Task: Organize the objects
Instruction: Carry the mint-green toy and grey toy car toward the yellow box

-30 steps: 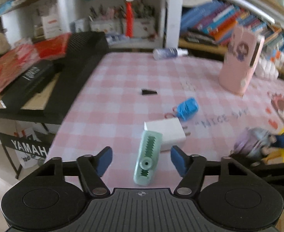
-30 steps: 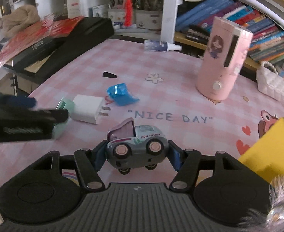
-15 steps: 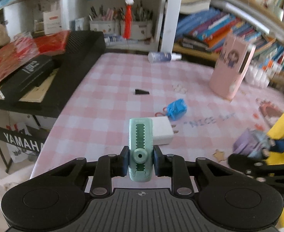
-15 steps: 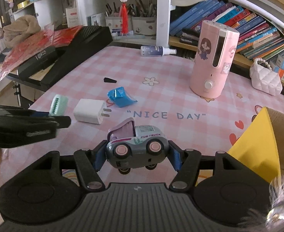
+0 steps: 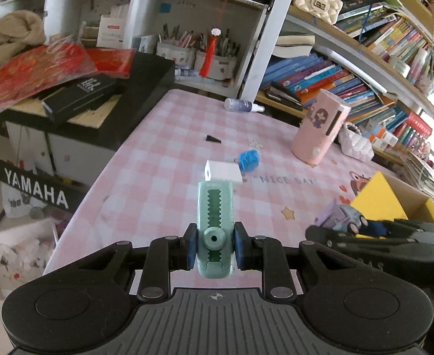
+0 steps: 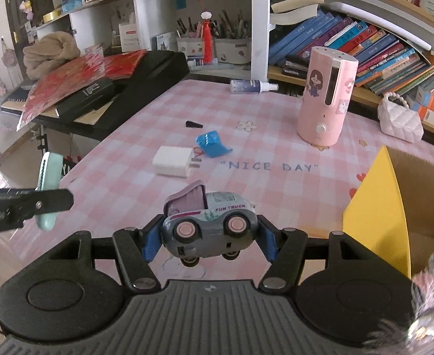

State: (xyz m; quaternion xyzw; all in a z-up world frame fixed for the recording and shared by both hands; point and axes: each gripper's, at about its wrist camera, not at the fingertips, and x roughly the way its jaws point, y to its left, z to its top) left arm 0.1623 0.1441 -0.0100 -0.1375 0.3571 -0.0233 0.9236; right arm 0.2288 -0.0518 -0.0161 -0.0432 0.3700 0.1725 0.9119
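- left gripper (image 5: 214, 247) clenched a green eraser (image 5: 215, 222), lifted above the pink table (image 5: 163, 153).
- right gripper (image 6: 209, 236) gripped a toy truck (image 6: 209, 222) beside a yellow box (image 6: 376, 216).
- charger (image 6: 172, 161) and blue wrapper (image 6: 211, 143) lay on the table.

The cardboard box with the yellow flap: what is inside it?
Only a bare brown inner wall of the cardboard box shows. The yellow flap and the frame edge hide the bottom, so its contents cannot be seen.
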